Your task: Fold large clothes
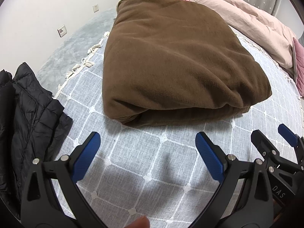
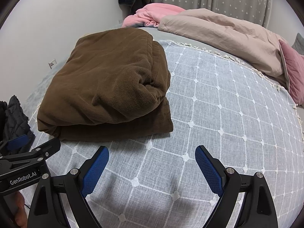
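A large brown garment (image 1: 171, 60) lies folded into a thick rectangular bundle on the grey checked bedspread (image 1: 144, 161). In the right wrist view the same brown bundle (image 2: 106, 87) sits left of centre, its folded edges stacked at the near side. My left gripper (image 1: 148, 138) hovers open just short of the bundle's near edge, nothing between its blue pads. My right gripper (image 2: 152, 152) is open too, over bare bedspread (image 2: 218, 104) to the right of the bundle. Each gripper shows at the edge of the other's view.
A black quilted jacket (image 1: 24, 117) lies at the left edge of the bed. A beige duvet (image 2: 224, 38), a pink blanket (image 2: 152, 13) and a dark pink pillow (image 2: 294, 76) lie along the far side. A white wall with sockets (image 1: 61, 30) is on the left.
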`<state>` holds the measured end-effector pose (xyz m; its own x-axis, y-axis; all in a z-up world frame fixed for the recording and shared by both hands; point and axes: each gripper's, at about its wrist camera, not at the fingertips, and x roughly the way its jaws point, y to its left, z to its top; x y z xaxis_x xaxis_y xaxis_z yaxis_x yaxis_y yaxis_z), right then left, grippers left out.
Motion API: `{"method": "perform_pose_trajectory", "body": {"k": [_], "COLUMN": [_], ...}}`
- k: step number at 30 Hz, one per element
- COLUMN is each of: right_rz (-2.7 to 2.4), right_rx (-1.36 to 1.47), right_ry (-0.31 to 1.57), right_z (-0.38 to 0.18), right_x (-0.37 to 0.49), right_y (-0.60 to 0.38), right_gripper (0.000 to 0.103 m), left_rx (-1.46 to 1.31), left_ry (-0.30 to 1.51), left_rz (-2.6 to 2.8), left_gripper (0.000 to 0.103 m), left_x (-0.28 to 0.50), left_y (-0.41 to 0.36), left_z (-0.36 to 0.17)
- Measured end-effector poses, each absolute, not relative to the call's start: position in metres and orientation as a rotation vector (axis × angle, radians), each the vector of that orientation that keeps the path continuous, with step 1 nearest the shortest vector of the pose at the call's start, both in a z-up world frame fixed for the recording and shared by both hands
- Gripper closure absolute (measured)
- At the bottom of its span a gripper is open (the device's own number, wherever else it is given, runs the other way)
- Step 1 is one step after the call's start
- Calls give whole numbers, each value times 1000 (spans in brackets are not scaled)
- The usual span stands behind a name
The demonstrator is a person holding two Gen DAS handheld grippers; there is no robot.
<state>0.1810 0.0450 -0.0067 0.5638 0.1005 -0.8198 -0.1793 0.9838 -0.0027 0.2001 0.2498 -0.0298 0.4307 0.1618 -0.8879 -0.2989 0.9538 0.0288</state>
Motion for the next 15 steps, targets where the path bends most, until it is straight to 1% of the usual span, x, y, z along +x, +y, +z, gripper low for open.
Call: {"method": "perform_pose_trajectory", "body": {"k": [11,15], "right_rz": [172,185], "right_rx": [-89,-82], "right_ry": [965,972], "right_z": [-8,-8], "right_x": [181,177], "right_y": [45,41], "right_gripper": [10,10], "left_rx": [-122,-65], "left_ry": [1099,1077], "left_rz": [302,252], "left_gripper": [3,3], "left_x": [201,199], "left_y": [251,234], "left_z": [-31,-28]}}
